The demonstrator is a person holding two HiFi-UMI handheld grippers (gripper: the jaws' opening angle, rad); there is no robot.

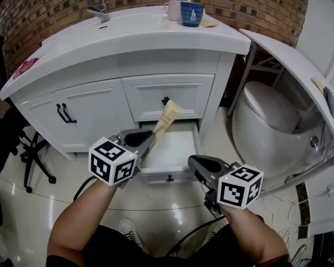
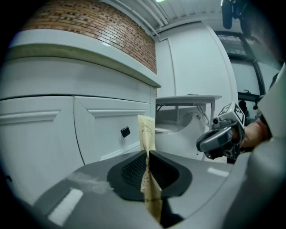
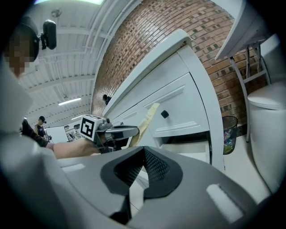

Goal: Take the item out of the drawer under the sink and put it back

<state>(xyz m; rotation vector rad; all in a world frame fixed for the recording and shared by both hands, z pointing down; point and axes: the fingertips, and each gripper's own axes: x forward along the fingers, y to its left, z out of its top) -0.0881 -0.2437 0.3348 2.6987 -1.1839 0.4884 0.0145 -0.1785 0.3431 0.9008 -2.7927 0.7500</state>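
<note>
A tan paper packet (image 1: 168, 118) is pinched at its lower end by my left gripper (image 1: 151, 140), which is shut on it; the packet slants up in front of the vanity's upper drawer. Below it the lower drawer (image 1: 183, 155) under the sink stands pulled out, its white inside showing nothing else. In the left gripper view the packet (image 2: 146, 130) rises upright from between the left gripper's (image 2: 148, 157) pads. My right gripper (image 1: 195, 162) hovers at the drawer's front right corner, shut and empty; the right gripper's (image 3: 144, 152) own view shows nothing between its pads, with the packet (image 3: 148, 116) beyond.
The white vanity (image 1: 156, 57) carries a tap (image 1: 99, 10), a blue mug (image 1: 191, 13) and a white cup (image 1: 174, 9). A toilet (image 1: 271, 120) stands at the right, a waste bin (image 3: 229, 129) beside it. An office chair (image 1: 31, 151) is at the left. Cables lie on the floor.
</note>
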